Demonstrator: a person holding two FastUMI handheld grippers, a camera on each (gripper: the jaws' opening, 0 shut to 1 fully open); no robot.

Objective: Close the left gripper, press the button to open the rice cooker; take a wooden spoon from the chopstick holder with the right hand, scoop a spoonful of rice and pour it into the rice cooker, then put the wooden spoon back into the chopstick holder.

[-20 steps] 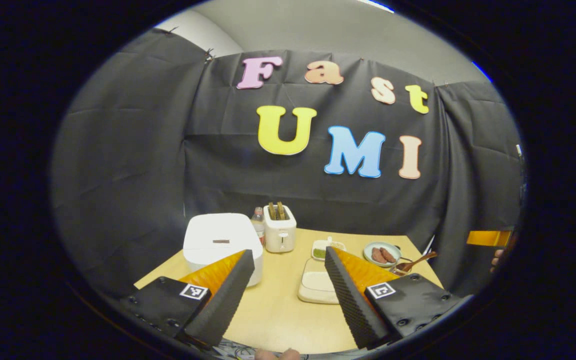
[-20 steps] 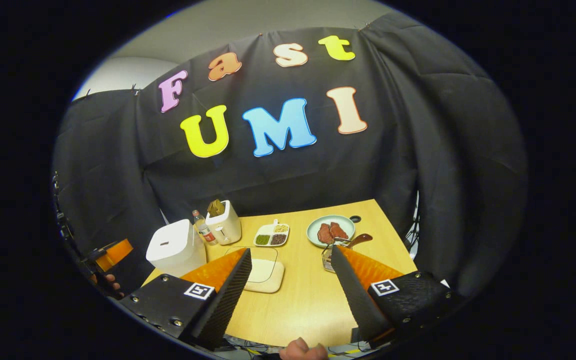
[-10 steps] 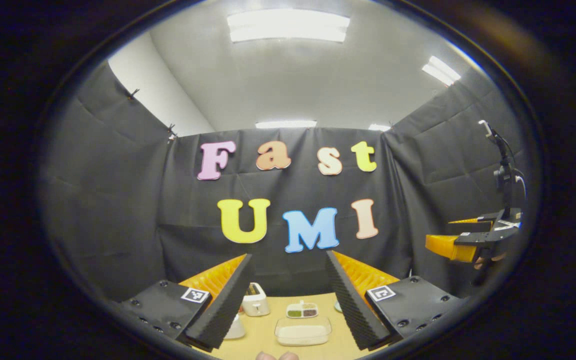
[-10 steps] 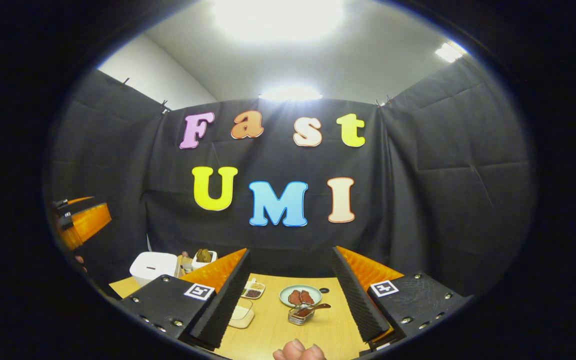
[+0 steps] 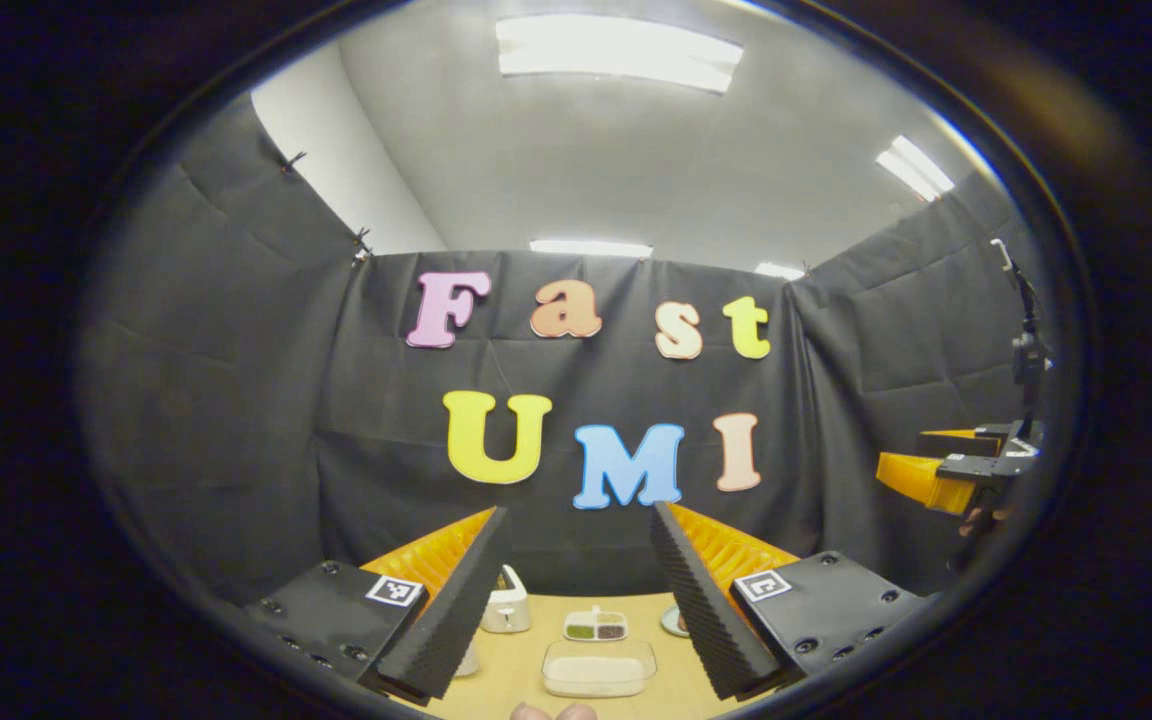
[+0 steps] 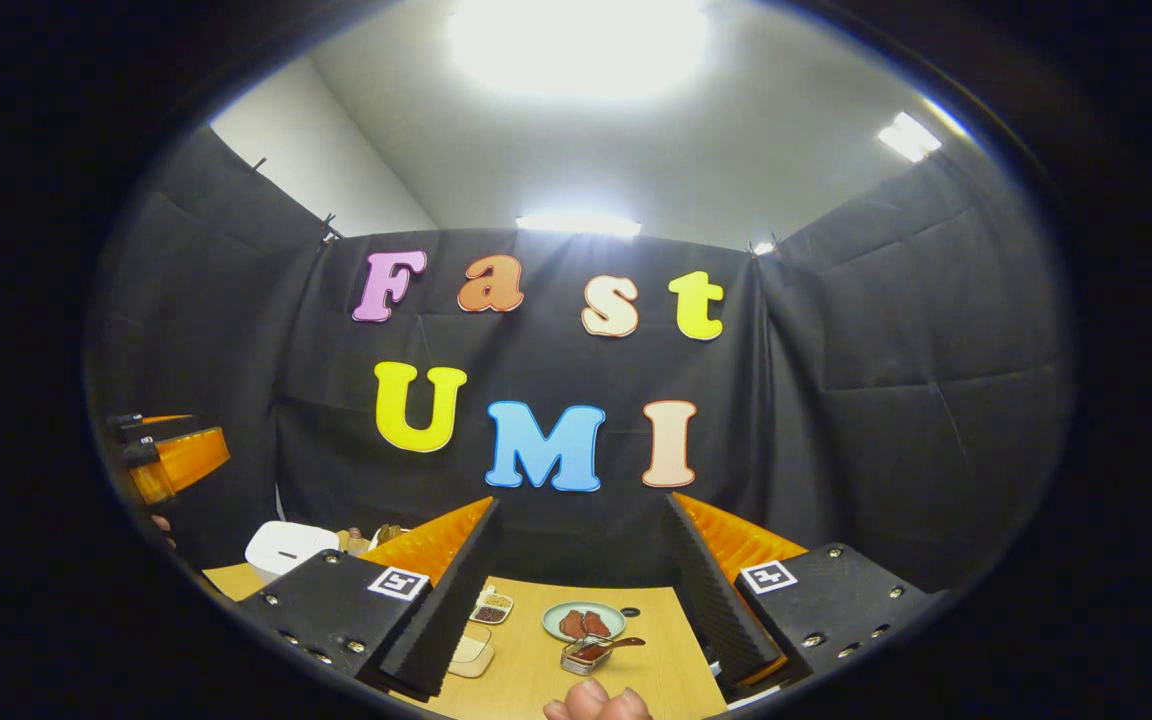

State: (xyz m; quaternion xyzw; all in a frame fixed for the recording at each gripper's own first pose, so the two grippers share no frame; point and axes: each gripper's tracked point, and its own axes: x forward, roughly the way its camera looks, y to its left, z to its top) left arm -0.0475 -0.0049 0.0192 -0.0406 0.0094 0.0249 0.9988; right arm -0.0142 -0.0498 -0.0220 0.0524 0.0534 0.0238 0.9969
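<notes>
My left gripper [image 5: 578, 515] is open with nothing between its fingers, held high and pointing at the booth wall. The white rice cooker [image 6: 286, 545] stands with its lid down at the table's left; in the left gripper view it is mostly hidden behind a finger. A wooden spoon [image 6: 618, 643] rests in the wire chopstick holder [image 6: 581, 656], just in front of a plate of meat [image 6: 583, 620]. The shallow rice container [image 5: 598, 668] lies mid-table. My right gripper [image 6: 581, 503] is also open and empty, far above the holder.
A white toaster [image 5: 506, 605] and a divided dish of grains [image 5: 596, 627] stand behind the rice container. The other gripper shows at each view's edge: the right one [image 5: 936, 480], the left one [image 6: 171, 460]. A person's fingers [image 6: 596, 700] show at the bottom.
Both views have tilted up from the table toward the wall and ceiling lights; the table has sunk to the bottom edge. Both grippers stayed open and empty.
</notes>
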